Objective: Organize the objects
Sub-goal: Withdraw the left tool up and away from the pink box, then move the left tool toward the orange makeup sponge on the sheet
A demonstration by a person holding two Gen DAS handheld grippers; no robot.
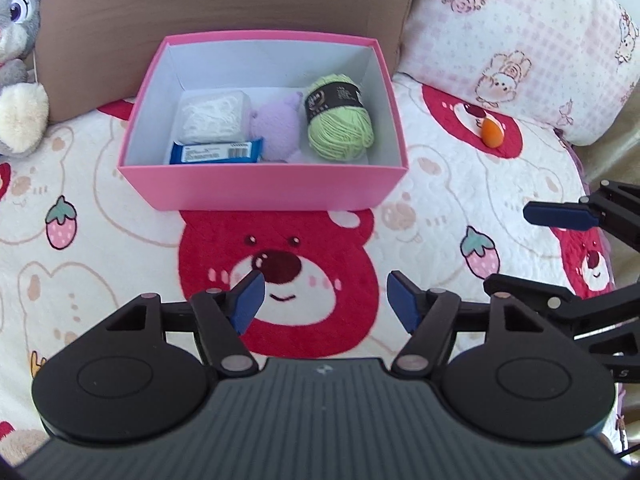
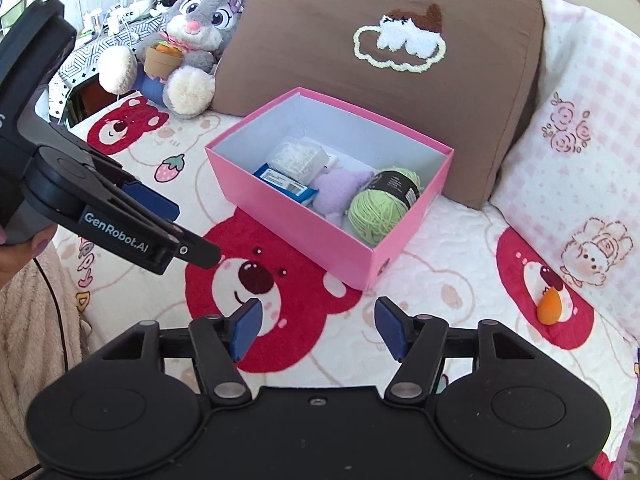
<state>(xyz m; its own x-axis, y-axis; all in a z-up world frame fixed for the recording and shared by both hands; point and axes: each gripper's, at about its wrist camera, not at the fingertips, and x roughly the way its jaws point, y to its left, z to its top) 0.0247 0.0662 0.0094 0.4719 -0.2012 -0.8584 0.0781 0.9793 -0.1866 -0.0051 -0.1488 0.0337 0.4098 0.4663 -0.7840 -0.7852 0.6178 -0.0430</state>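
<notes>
While both claws hang empty with jaws apart — left claw [image 1: 324, 300], right claw [image 2: 318, 328] — the pink box [image 2: 320, 236] sits on the bed quilt [image 1: 100, 240], already holding the green yarn [image 1: 340, 124], a purple plush [image 1: 278, 128] and a blue packet [image 1: 216, 152]. One orange egg-shaped piece [image 2: 549, 309] lies outside, far right near the pink pillow [image 2: 580, 140] — long axis roughly upright in view, narrow end up.

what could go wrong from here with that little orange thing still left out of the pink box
1. The small orange egg-shaped object lies on soft quilted bedding beside the pink checked pillow; the open right gripper may nudge it away instead of catching it.
2. The pink cardboard box sits on that soft surface and could tip if bumped.
3. The green yarn ball and other items leave little free space.
</notes>
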